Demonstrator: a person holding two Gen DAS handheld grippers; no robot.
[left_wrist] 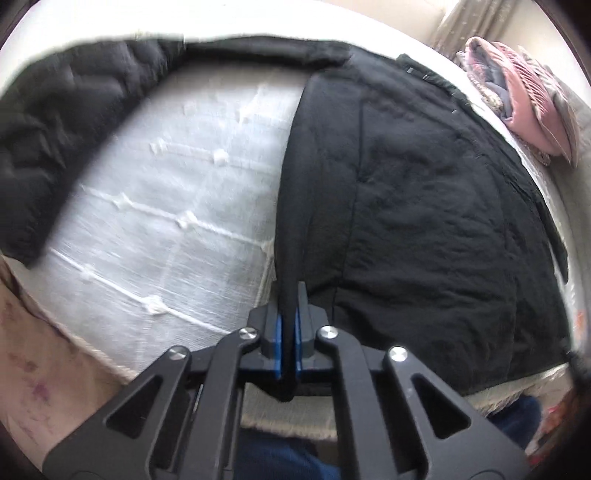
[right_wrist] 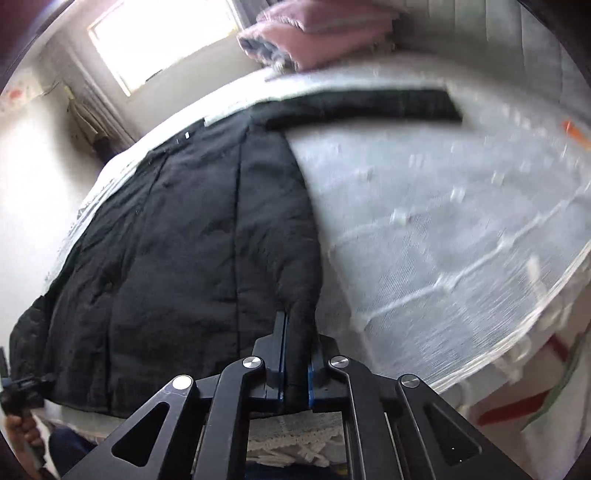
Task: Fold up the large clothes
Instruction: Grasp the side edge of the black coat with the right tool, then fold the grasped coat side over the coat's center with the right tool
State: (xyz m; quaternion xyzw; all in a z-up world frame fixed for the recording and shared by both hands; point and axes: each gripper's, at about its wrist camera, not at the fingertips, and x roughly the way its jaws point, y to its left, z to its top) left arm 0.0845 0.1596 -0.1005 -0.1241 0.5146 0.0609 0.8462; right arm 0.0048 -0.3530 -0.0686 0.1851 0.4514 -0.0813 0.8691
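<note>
A black padded coat (left_wrist: pixel 424 206) lies spread across a bed, with both claws clenched on its near hem. The left claw (left_wrist: pixel 288 332) pinches a folded edge of the dark fabric between its blue-lined fingers (left_wrist: pixel 277 343), the cloth running straight ahead from the claw as a raised ridge. To the right of that claw the coat's quilted body lies flat; to its left the white tufted mattress (left_wrist: pixel 166 206) shows bare, and farther ahead on the left one sleeve (left_wrist: pixel 62 122) stretches out across the bed. Beyond the coat, ahead and to the right of the left claw, a stack of pink and grey bedding (left_wrist: pixel 528 99) sits near the bed's far edge.

The right claw (right_wrist: pixel 295 354) grips a thicker bunch of the same coat's (right_wrist: pixel 177 243) edge between its fingers (right_wrist: pixel 281 350), the garment's body spreading to the left of the claw and the uncovered mattress (right_wrist: pixel 443 240) to its right. Ahead of this claw a dark sleeve (right_wrist: pixel 369 105) reaches rightward over the mattress, and past it lies the pink bedding (right_wrist: pixel 317 33) beside a bright window (right_wrist: pixel 162 40). At the far left of the right wrist view a hand (right_wrist: pixel 22 424) holds the other tool at the coat's corner. Both views are blurred.
</note>
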